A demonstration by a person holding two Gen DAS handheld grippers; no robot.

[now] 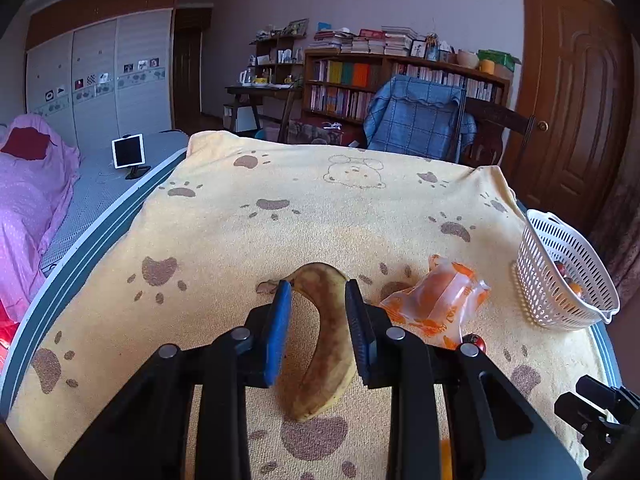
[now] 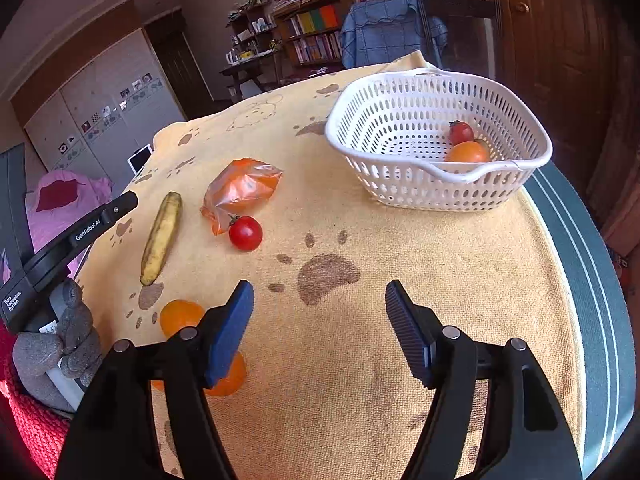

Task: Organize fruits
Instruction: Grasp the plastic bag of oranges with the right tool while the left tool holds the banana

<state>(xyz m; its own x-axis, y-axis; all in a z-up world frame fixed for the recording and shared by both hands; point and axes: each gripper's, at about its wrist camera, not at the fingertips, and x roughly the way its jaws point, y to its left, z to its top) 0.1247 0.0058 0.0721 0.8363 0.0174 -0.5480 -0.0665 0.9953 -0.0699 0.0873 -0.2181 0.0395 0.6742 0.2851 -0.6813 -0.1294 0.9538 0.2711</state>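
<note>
Soft even daylight, yellow cloth [image 1: 320, 220] brightly lit, faint shadows, far room dimmer, strong fisheye bending and dark vignette at corners, mild pink cast at left edge, focus sharp throughout

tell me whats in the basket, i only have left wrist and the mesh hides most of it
Observer: The right wrist view shows a red tomato and an orange fruit inside the white basket.
Operator: is the right gripper holding anything
Observer: No. The right gripper is open above the towel, with nothing between its fingers.
Operator: any loose fruit near it
Observer: Yes. One orange lies beside its left finger, and a second orange is partly hidden behind that finger.
</note>
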